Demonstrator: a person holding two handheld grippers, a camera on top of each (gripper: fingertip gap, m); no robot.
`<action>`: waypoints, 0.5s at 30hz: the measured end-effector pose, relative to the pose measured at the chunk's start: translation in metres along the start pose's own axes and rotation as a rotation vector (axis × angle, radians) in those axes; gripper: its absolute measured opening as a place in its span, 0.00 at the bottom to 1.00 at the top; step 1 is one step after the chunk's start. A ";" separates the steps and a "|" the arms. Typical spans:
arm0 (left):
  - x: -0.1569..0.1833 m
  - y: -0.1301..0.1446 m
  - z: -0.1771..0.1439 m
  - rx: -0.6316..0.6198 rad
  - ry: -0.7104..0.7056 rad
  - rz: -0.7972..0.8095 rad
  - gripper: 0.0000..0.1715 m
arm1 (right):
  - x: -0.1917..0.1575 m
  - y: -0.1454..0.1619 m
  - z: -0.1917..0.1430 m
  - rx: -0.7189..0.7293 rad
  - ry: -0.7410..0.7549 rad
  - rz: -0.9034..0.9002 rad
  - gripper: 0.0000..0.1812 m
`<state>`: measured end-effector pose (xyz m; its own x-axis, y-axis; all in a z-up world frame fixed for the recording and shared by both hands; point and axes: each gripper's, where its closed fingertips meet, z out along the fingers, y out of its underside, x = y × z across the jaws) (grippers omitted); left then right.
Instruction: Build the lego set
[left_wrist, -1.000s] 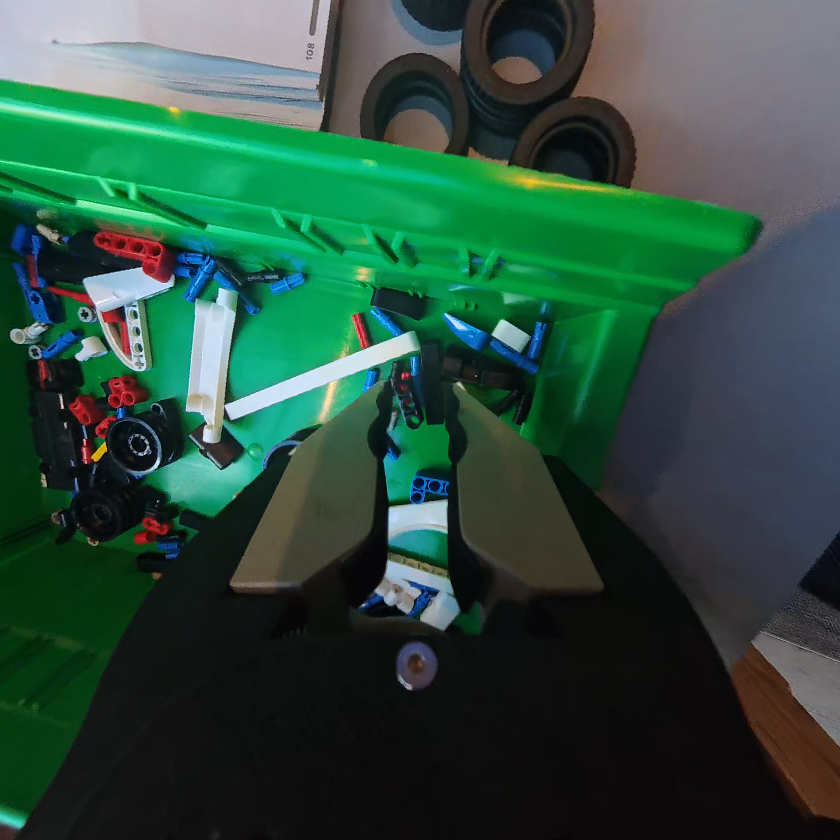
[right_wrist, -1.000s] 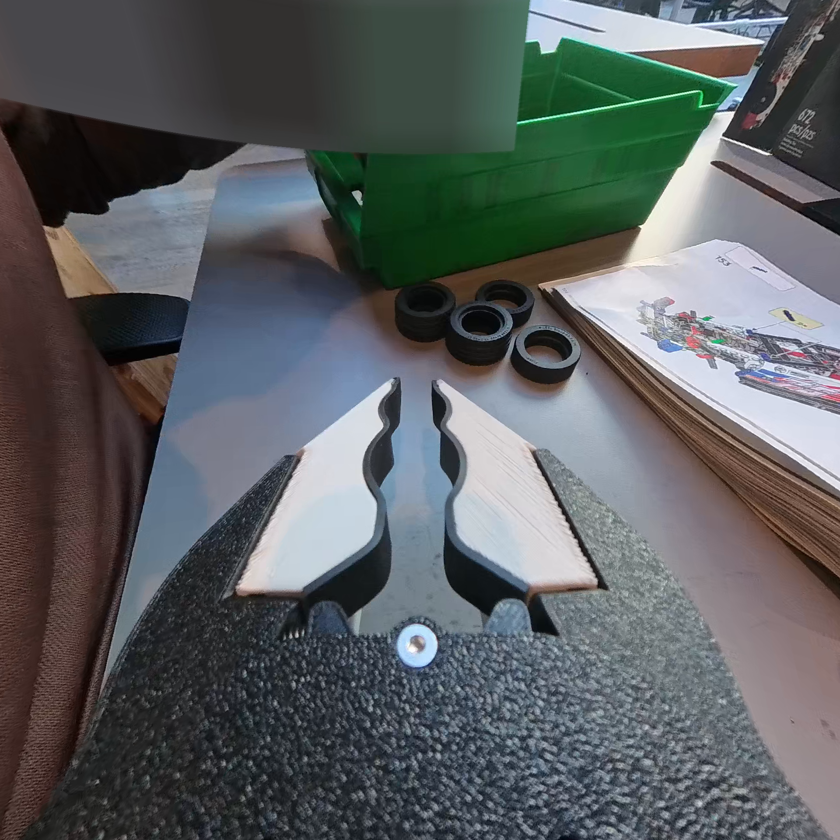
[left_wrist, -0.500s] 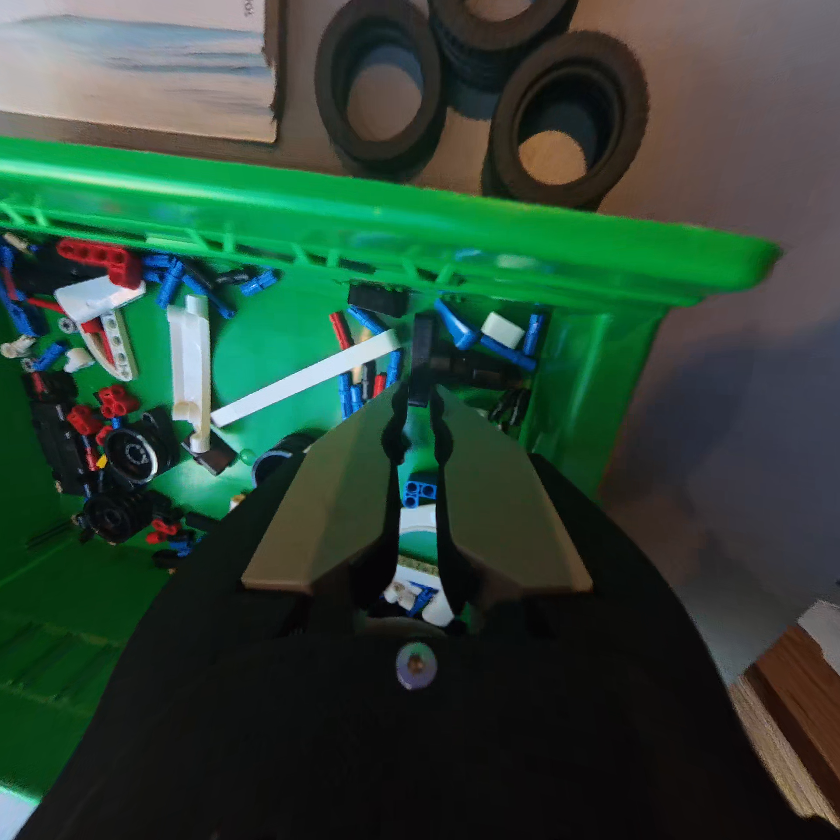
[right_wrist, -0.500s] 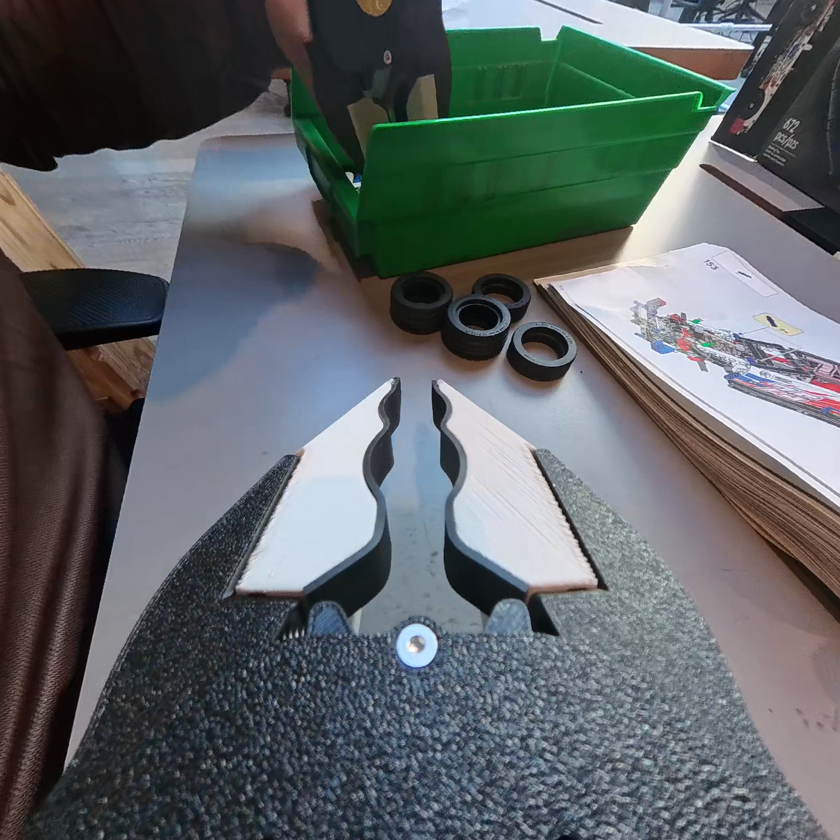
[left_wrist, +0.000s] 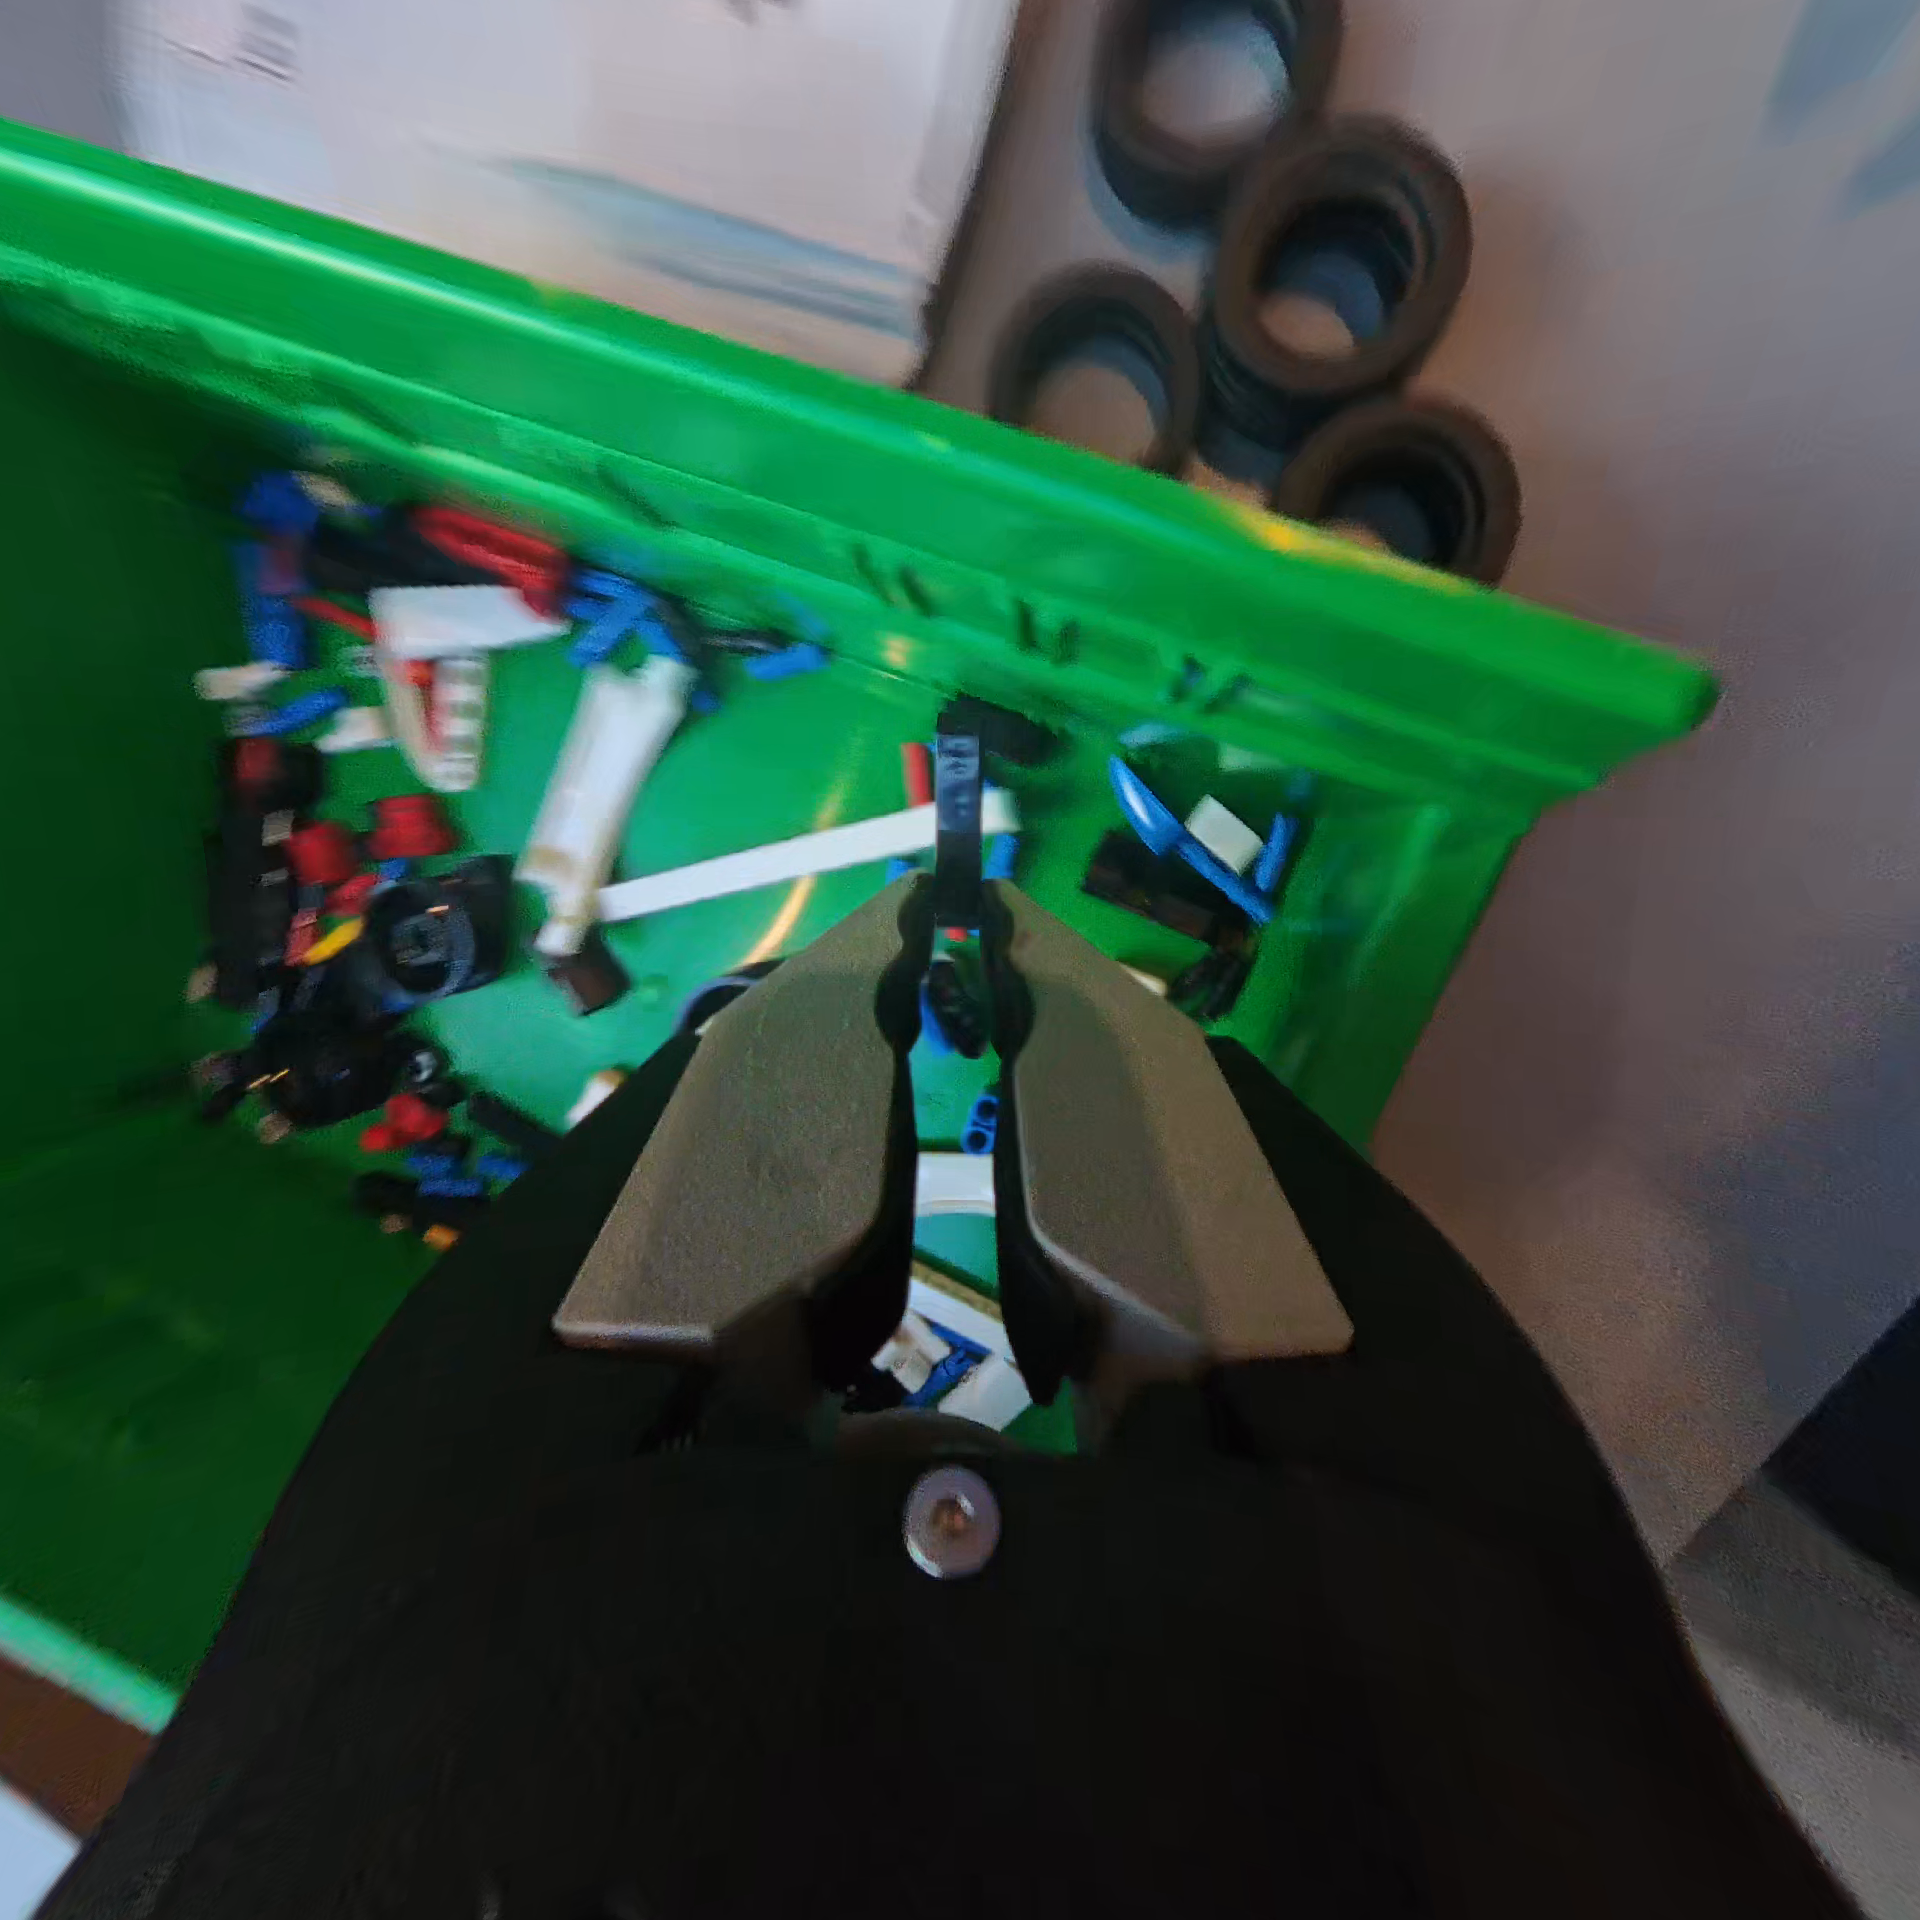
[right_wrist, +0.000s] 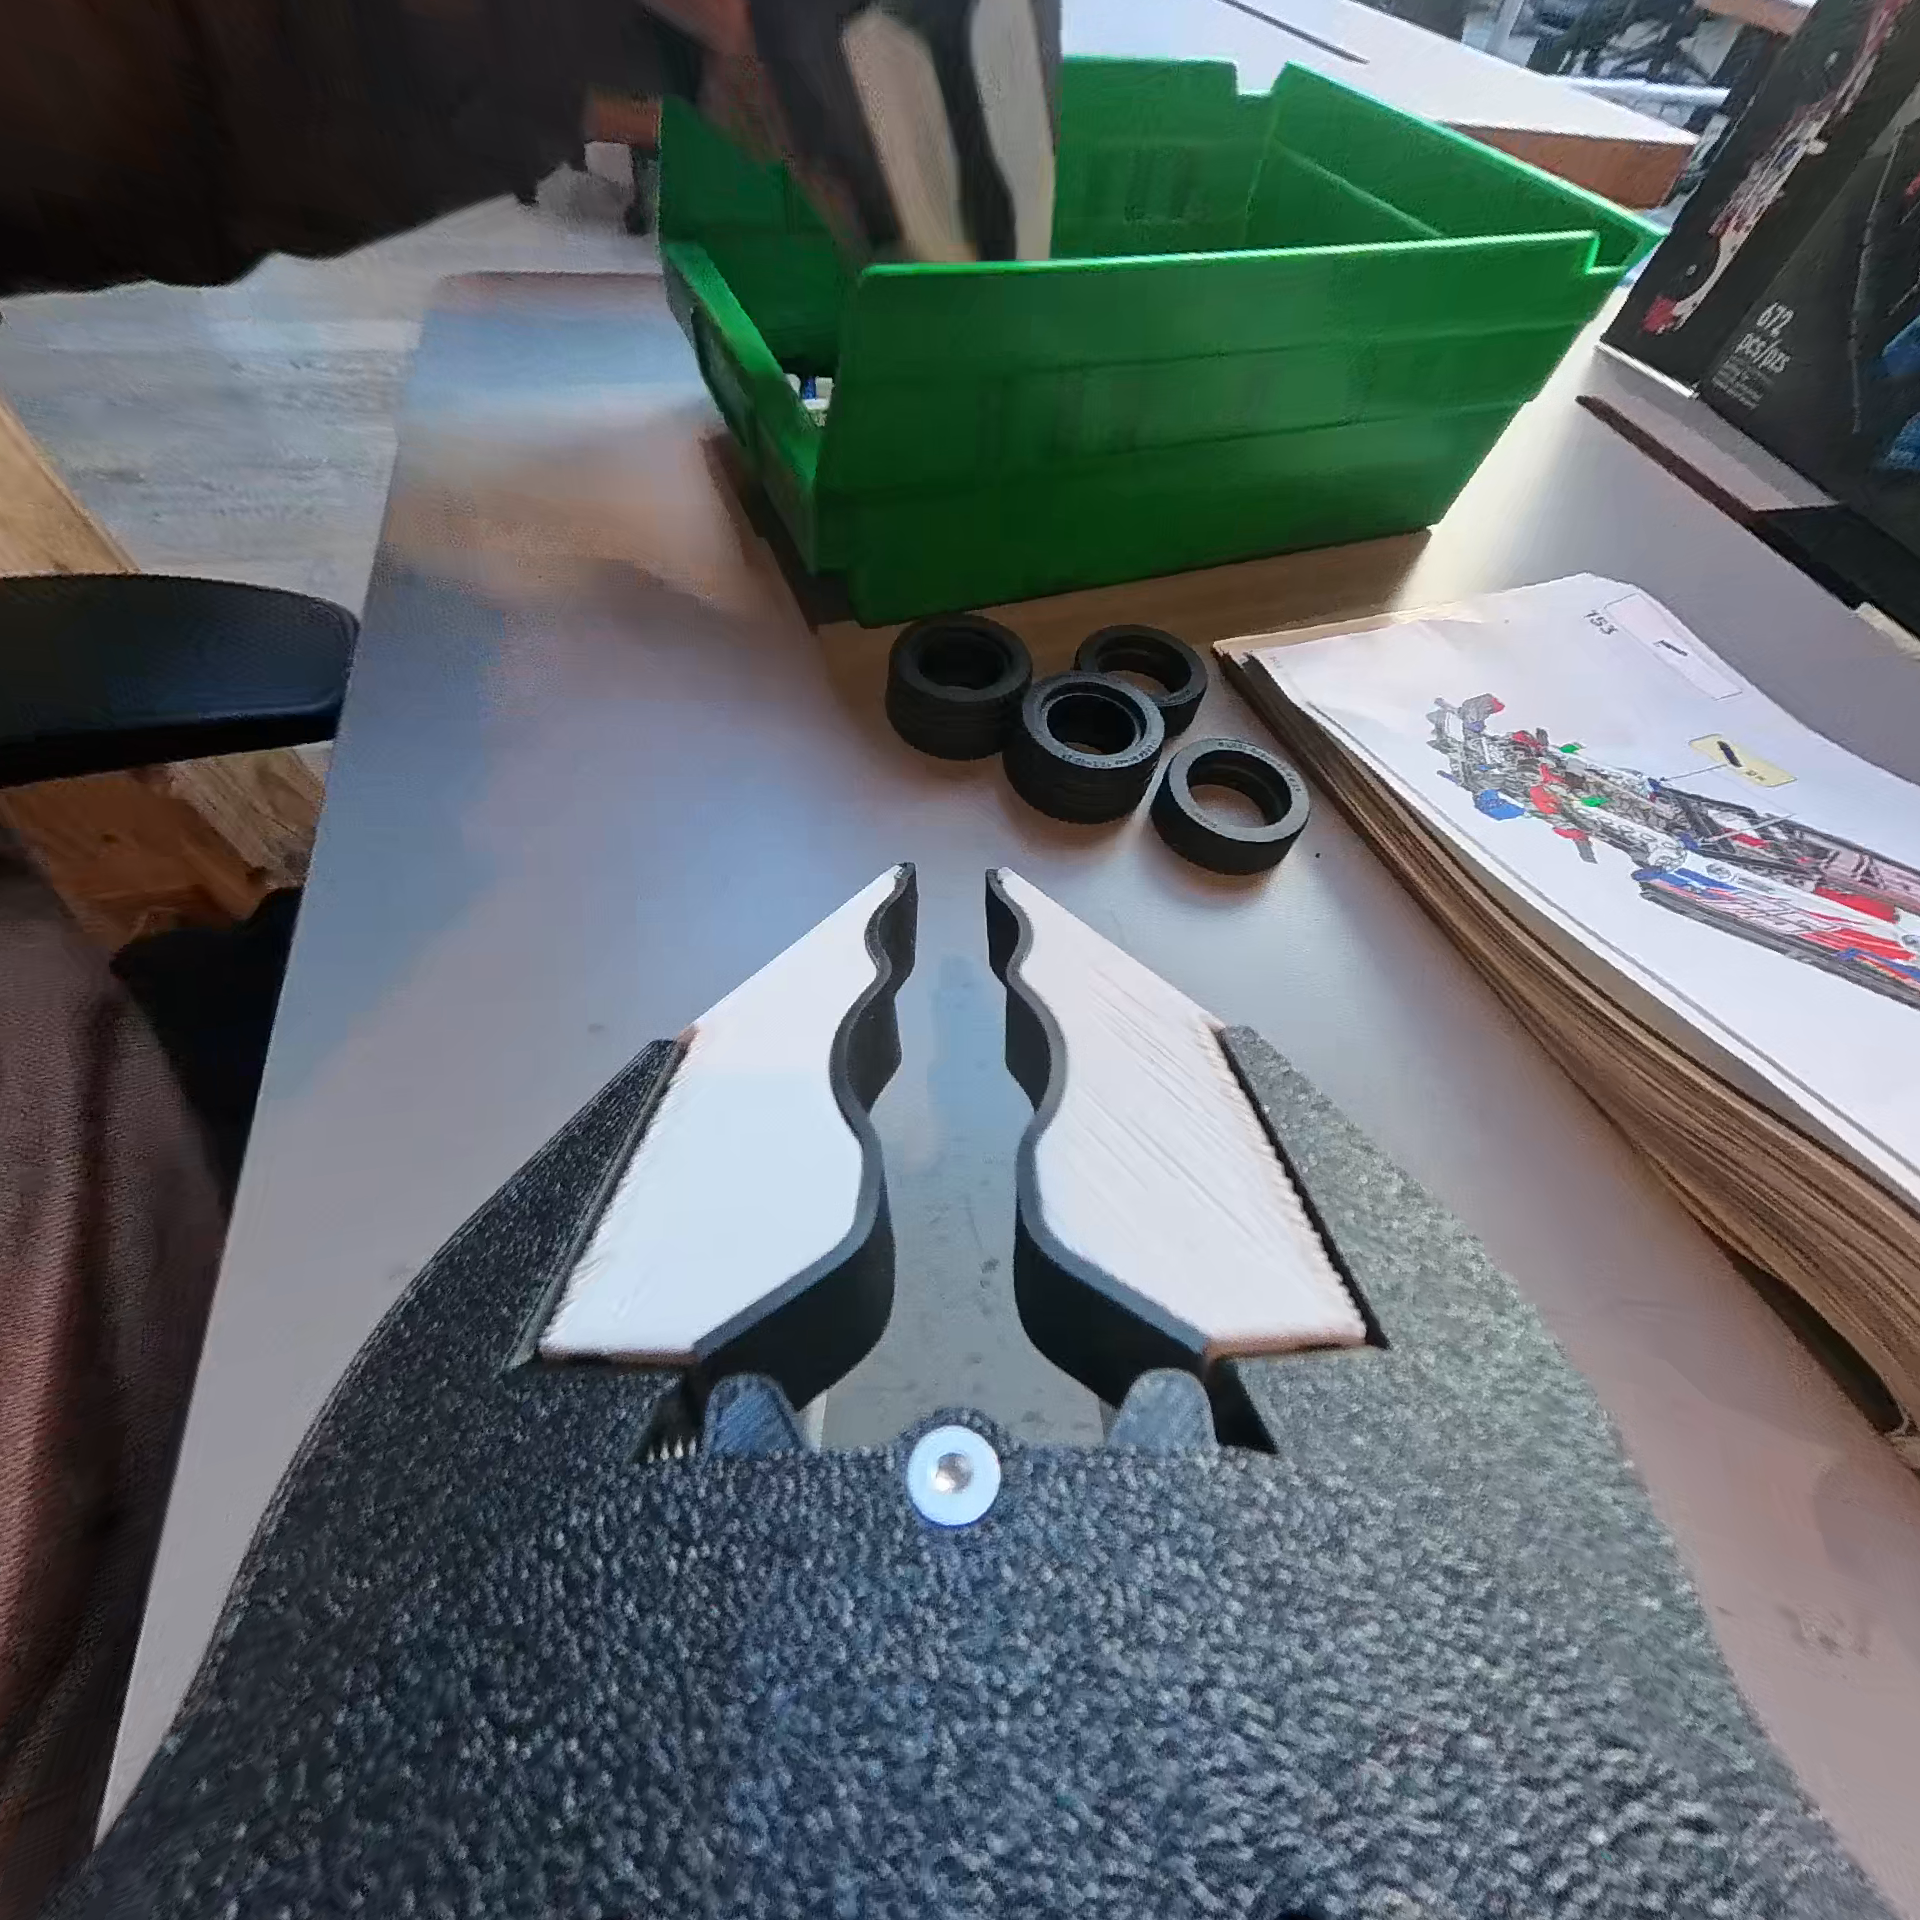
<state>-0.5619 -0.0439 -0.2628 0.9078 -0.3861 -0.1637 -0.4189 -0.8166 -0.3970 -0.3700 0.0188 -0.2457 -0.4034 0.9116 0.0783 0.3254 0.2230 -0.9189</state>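
My left gripper is inside the green bin, shut on a thin black Lego beam that sticks out past its fingertips, above the loose pieces. A long white strip and many red, blue, black and white parts lie on the bin floor. The view is motion-blurred. My right gripper hovers low over the grey table, its jaws slightly apart and empty. In the right wrist view the left gripper shows reaching into the green bin.
Several black tyres lie on the table in front of the bin; they also show in the left wrist view. An open instruction booklet lies at the right. A dark set box stands far right. A black chair is left of the table. The gap from one gripper's tips to the other's is roughly 20 cm.
The left gripper's jaws have closed on the black beam and lifted it from the bin floor, and its view has tilted. The right gripper has stayed about where it was.
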 end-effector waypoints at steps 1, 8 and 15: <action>-0.009 -0.011 -0.012 0.056 -0.038 -0.059 0.03 | 0.000 -0.001 -0.001 0.008 0.008 -0.011 0.07; 0.039 -0.130 -0.063 0.371 -0.028 -0.139 0.03 | 0.001 -0.014 -0.029 0.128 0.071 0.041 0.00; 0.158 -0.174 0.024 0.248 0.112 -0.055 0.03 | 0.004 -0.019 -0.114 0.233 0.217 0.101 0.00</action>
<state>-0.3453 0.0475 -0.2417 0.9155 -0.4003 -0.0404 -0.3389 -0.7131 -0.6137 -0.2803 0.0576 -0.1833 -0.1792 0.9830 0.0396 0.1405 0.0654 -0.9879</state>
